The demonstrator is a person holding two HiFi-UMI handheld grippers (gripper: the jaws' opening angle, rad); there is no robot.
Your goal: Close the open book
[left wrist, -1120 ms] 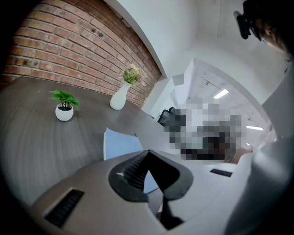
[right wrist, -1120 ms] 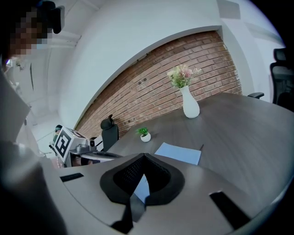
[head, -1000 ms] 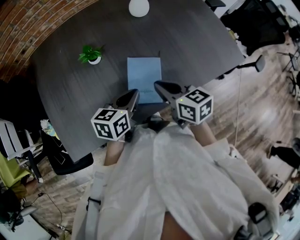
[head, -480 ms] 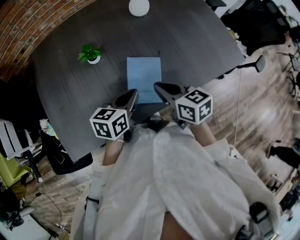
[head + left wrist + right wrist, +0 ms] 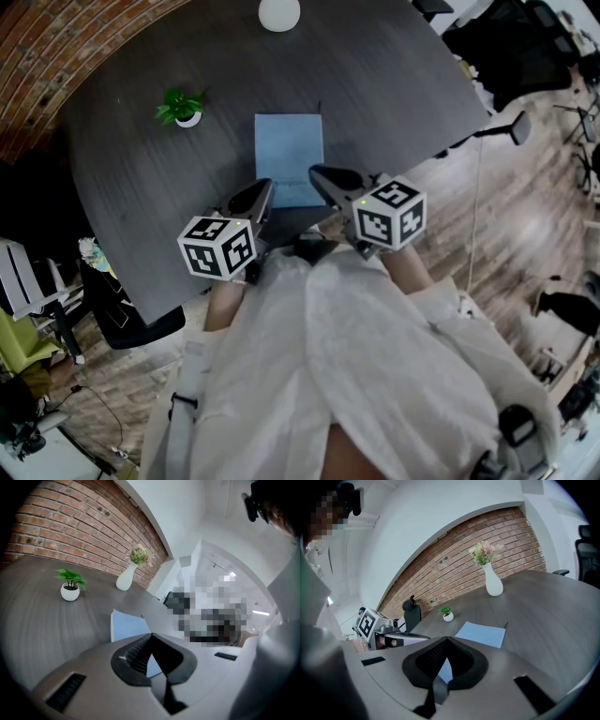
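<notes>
Nothing moved; blue book (image 5: 289, 157) (closed) lies flat.

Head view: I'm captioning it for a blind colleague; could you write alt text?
A pale blue book lies flat on a dark table, with the left gripper and right gripper held at its near edge. A small potted plant stands to its left.

Potted plant (image 5: 184, 108) on dark table (image 5: 394, 84); white vase (image 5: 278, 13) at far edge.
</notes>
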